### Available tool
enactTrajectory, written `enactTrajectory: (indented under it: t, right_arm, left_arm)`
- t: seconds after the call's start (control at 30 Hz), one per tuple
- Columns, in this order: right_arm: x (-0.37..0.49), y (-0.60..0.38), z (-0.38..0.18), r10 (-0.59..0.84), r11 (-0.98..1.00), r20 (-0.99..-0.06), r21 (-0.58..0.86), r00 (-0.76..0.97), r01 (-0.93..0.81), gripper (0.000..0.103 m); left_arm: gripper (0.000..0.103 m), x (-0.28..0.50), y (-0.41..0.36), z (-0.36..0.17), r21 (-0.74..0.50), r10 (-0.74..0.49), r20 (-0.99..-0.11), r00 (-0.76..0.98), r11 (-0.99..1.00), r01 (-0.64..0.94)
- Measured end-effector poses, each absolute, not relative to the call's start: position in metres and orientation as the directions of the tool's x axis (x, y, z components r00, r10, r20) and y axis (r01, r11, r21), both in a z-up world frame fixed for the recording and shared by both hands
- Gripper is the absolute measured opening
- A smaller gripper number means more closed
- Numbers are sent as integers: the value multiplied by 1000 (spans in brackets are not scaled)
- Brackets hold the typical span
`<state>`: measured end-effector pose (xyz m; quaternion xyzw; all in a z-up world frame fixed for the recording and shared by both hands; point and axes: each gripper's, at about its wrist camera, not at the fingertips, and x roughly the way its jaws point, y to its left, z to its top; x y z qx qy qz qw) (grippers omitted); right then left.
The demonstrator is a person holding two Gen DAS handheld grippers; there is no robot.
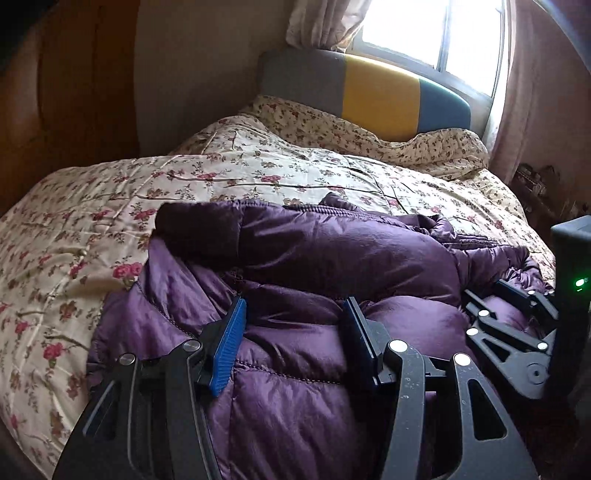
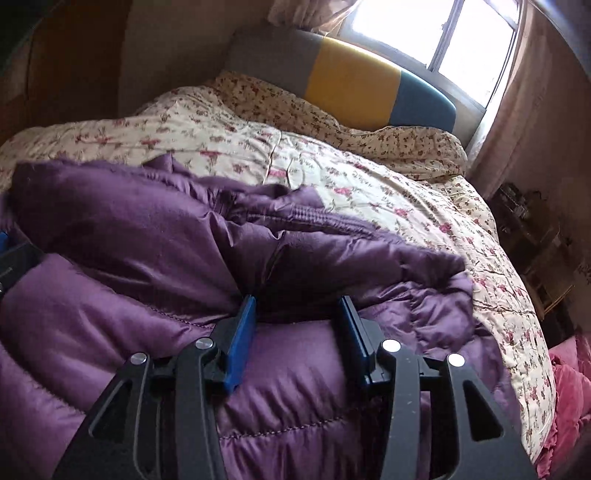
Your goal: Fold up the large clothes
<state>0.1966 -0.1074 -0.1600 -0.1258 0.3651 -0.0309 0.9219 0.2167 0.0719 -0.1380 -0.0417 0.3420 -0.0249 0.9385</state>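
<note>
Floral cotton covers the bed (image 1: 92,206), its quilt running back to a grey, yellow and blue headboard (image 1: 369,96) under the window (image 1: 424,33). A purple padded jacket (image 1: 295,258) lies bunched on the near part of the quilt (sleeves and zip tumbled together). The left gripper (image 1: 291,332) and right gripper (image 2: 297,328) each rest on it, jaws spread apart, clasping nothing.

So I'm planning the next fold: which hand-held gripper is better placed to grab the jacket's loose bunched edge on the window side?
Right hand-held gripper, probably: open, with that edge of the jacket beside it.
</note>
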Motion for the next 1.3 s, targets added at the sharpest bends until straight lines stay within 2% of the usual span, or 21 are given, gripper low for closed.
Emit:
enactTrajectory:
  t: [0.97, 1.13, 1.3]
  right_arm:
    - [206, -108, -174, -140, 968, -679, -246, 721, -44, 46]
    - [207, -107, -174, -149, 965, -682, -258, 716, -44, 46]
    - [205, -111, -164, -131, 971, -698, -233, 704, -51, 46]
  left_arm:
    - [54, 223, 75, -155, -147, -117, -628, 769, 989, 31]
    - [54, 222, 82, -155, -189, -152, -627, 764, 981, 39]
    - [56, 214, 102, -143, -298, -239, -619, 748, 953, 58]
